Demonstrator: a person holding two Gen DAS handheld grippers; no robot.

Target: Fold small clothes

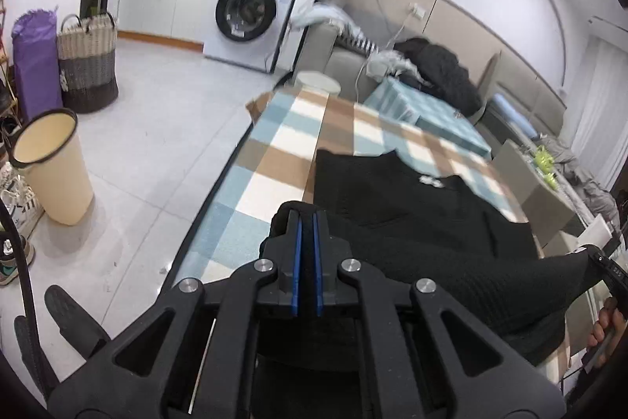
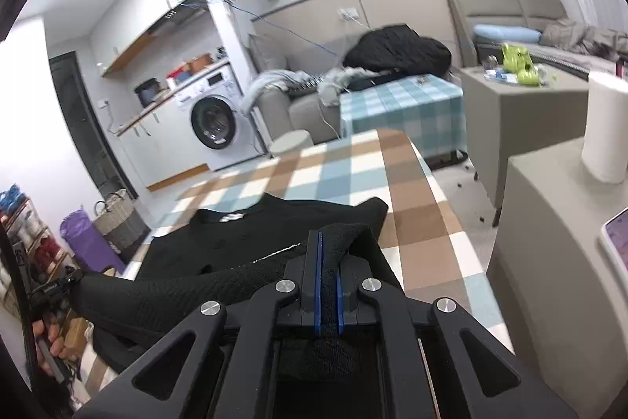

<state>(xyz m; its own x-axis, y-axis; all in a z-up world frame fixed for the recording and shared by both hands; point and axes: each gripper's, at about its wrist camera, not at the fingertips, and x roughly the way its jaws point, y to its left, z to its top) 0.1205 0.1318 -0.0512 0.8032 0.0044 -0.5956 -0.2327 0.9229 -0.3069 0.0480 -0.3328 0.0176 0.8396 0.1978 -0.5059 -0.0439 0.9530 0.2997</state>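
A black knit garment [image 1: 412,207] lies on the checked tablecloth [image 1: 274,160], its neck with a white label pointing away from me. My left gripper [image 1: 307,218] is shut on the garment's near left edge, and black fabric shows around the blue pads. My right gripper [image 2: 329,242] is shut on the garment [image 2: 274,222] at its near right edge, with fabric bunched between the pads. The near hem hangs lifted and stretched between the two grippers. Each view shows the other gripper and a hand at the frame's edge.
The checked table [image 2: 392,175] drops to the floor on the left. A cream bin [image 1: 55,167], a woven basket [image 1: 88,61] and a washing machine [image 1: 245,14] stand there. Right of the table are a grey cabinet [image 2: 549,262] with a paper roll [image 2: 606,128] and a sofa [image 2: 314,105].
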